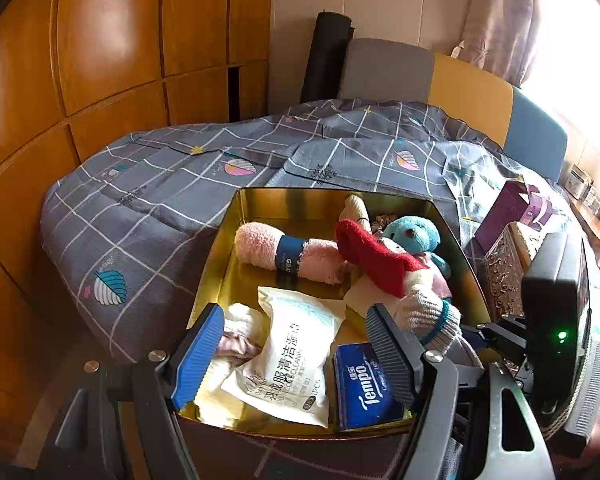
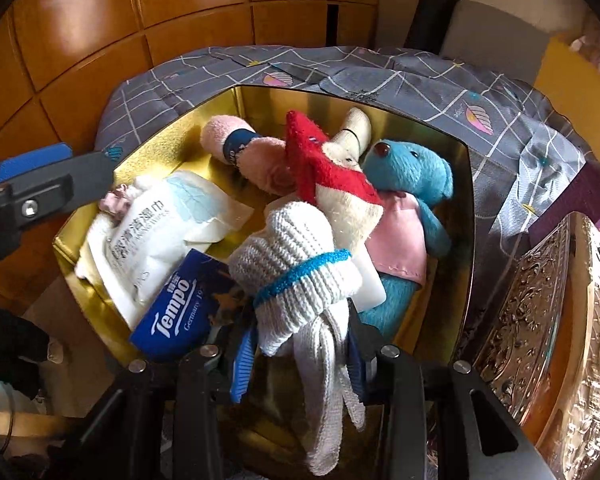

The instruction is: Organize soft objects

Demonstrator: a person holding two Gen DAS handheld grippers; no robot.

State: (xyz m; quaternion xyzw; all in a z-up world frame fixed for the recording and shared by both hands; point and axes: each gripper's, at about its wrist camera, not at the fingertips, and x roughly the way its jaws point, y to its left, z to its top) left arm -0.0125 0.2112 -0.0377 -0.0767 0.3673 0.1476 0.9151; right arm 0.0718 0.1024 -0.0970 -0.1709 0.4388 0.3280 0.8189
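A gold tin box (image 1: 220,264) sits on the bed. Inside lie a pink rolled towel (image 1: 260,246), a blue teddy bear (image 2: 416,168), a red plush piece (image 2: 324,164), a white wipes pack (image 1: 292,364) and a blue Tempo tissue pack (image 2: 172,304). My left gripper (image 1: 294,360) hangs wide open just above the wipes pack, touching nothing. My right gripper (image 2: 300,360) is shut on a bundle of white knit gloves (image 2: 296,264) with a blue band, held over the box's near right corner. The gloves (image 1: 424,312) also show beside my left gripper's right finger.
A grey checked quilt (image 1: 140,208) covers the bed under the box. An embossed metal lid (image 2: 540,320) and a purple carton (image 1: 508,212) stand right of the box. Wooden wardrobe doors (image 1: 100,40) rise close on the left.
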